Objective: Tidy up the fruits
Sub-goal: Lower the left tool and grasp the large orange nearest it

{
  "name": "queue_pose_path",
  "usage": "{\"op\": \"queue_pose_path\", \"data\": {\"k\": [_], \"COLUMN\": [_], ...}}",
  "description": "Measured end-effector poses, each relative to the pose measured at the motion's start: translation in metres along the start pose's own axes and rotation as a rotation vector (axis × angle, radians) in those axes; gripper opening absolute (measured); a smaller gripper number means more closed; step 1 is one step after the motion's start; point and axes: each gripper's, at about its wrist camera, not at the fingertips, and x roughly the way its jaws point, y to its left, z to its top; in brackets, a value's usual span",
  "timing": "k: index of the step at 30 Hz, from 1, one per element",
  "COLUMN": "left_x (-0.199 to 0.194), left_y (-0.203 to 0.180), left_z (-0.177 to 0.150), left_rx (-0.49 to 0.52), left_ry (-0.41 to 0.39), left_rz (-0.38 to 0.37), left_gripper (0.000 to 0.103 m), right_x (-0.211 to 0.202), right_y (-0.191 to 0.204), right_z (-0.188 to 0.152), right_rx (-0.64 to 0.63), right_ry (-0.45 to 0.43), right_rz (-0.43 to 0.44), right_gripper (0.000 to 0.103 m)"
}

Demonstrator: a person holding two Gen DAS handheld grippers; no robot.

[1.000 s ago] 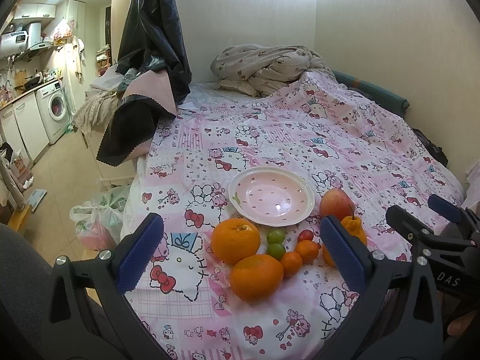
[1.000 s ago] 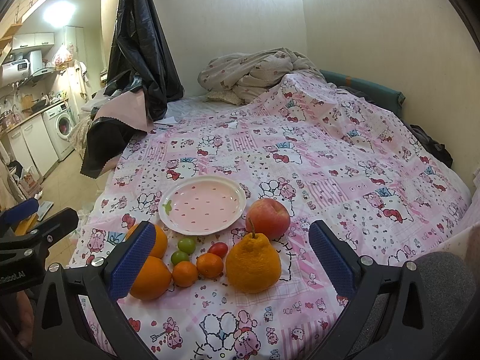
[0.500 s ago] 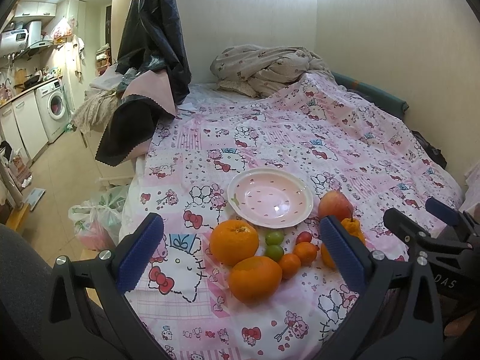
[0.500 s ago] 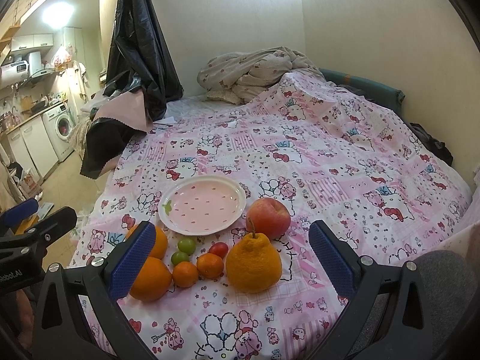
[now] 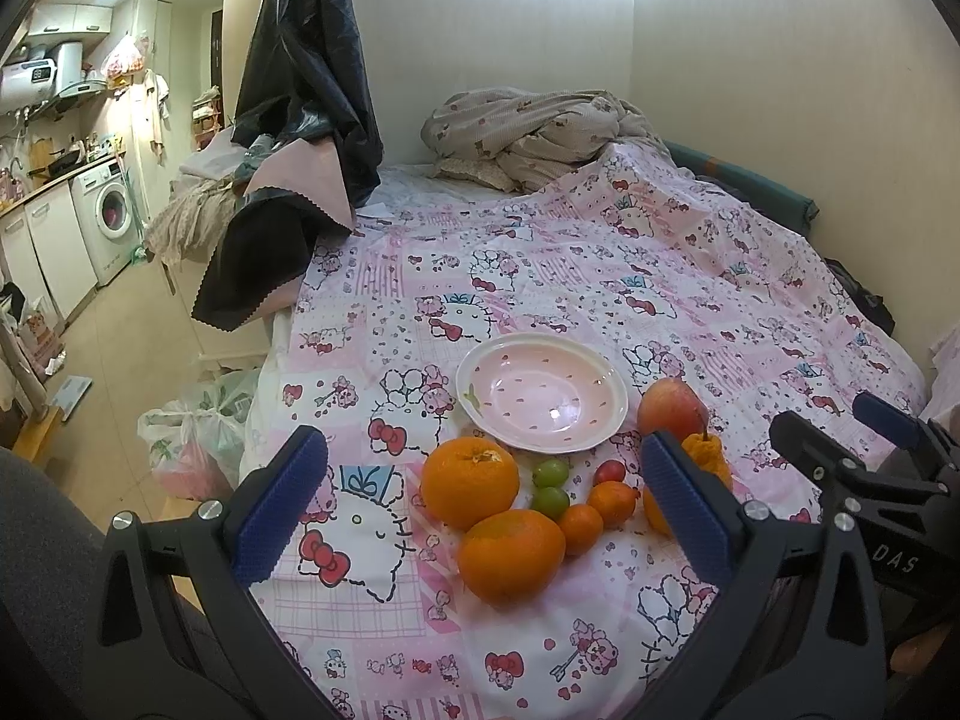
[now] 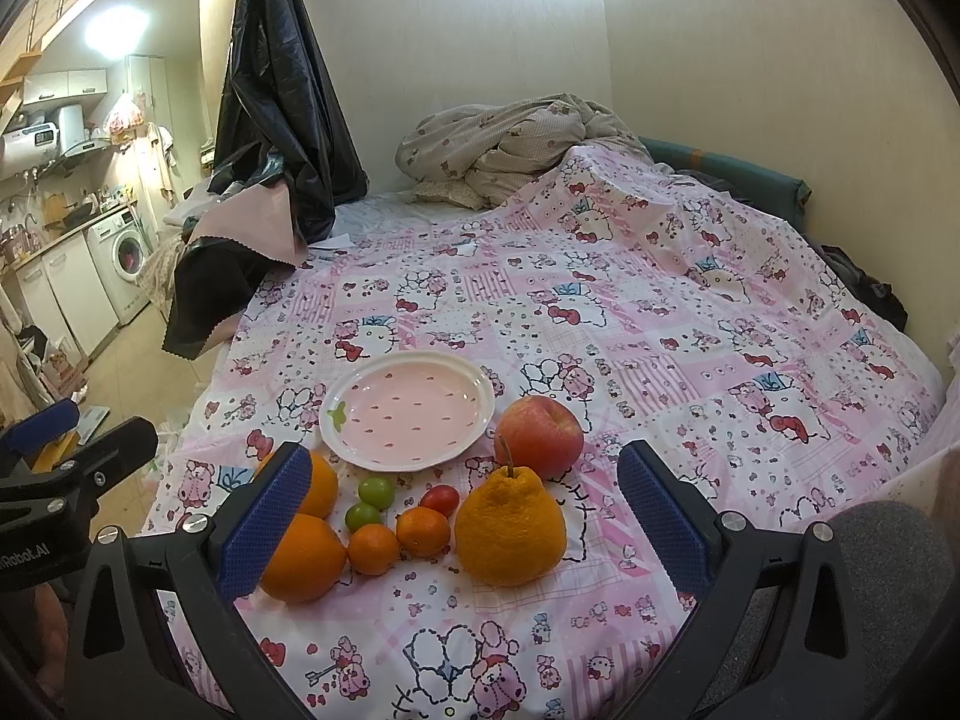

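Both tools, left & right, spread apart w/ nothing held, above fruit beside plate.

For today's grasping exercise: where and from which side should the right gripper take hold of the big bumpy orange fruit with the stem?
Grip the bumpy fruit across its wide lower body, coming from above: the top narrows to a stemmed neck, and the apple crowds it behind. The right gripper is open.

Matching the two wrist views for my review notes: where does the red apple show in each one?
Left wrist view: the round red apple sits right of centre, just right of the pink speckled plate.
Right wrist view: the apple lies at centre, right of the plate, behind the bumpy orange citrus.
Shared landmark: the plate.
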Motion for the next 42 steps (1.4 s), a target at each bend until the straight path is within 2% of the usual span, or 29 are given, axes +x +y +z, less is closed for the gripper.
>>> {"op": "queue_pose_path", "data": {"k": [6, 10, 15, 21, 28, 30, 33, 37, 42], "left_x": [0.007, 0.012, 0.034, 0.072, 0.115, 0.131, 0.149, 0.163, 0.175], "left_y": [0.001, 0.001, 0.001, 0.005, 0.009, 0.006, 0.007, 0.01, 0.013], "left_z": [0.007, 0.014, 0.026, 0.035, 0.035, 0.028, 0.013, -0.003, -0.008], "left_rx": [-0.02, -0.031, -0.055, -0.073, -0.108, -0.093, -0.128, -0.198, -0.251], "left_ry": [0.049, 0.084, 0.189, 0.337, 0.518, 0.597, 0.687, 0.762, 0.799], "left_rz": [-0.022, -0.03, -0.023, -0.05, -0.058, -0.073, -0.066, -0.065, -0.053], "left_gripper": [0.103, 0.103, 0.103, 0.103, 0.103, 0.103, 0.103, 0.103, 0.102], "right_x": [0.005, 0.011, 0.027, 0.068, 0.112, 0.126, 0.14, 0.151, 0.161], "right_y": [-0.007, -0.016, -0.03, -0.049, -0.057, -0.059, -0.064, -0.075, -0.092], "right_z": [0.01, 0.031, 0.056, 0.07, 0.064, 0.056, 0.046, 0.028, 0.006], "right_rx": [0.025, 0.033, 0.073, 0.153, 0.187, 0.206, 0.237, 0.281, 0.385], "right_ry": [0.049, 0.064, 0.118, 0.279, 0.436, 0.484, 0.524, 0.548, 0.609], "right_rz": [0.039, 0.055, 0.088, 0.112, 0.11, 0.12, 0.126, 0.128, 0.112], "right_gripper": [0.103, 0.103, 0.103, 0.103, 0.103, 0.103, 0.103, 0.103, 0.103]}}
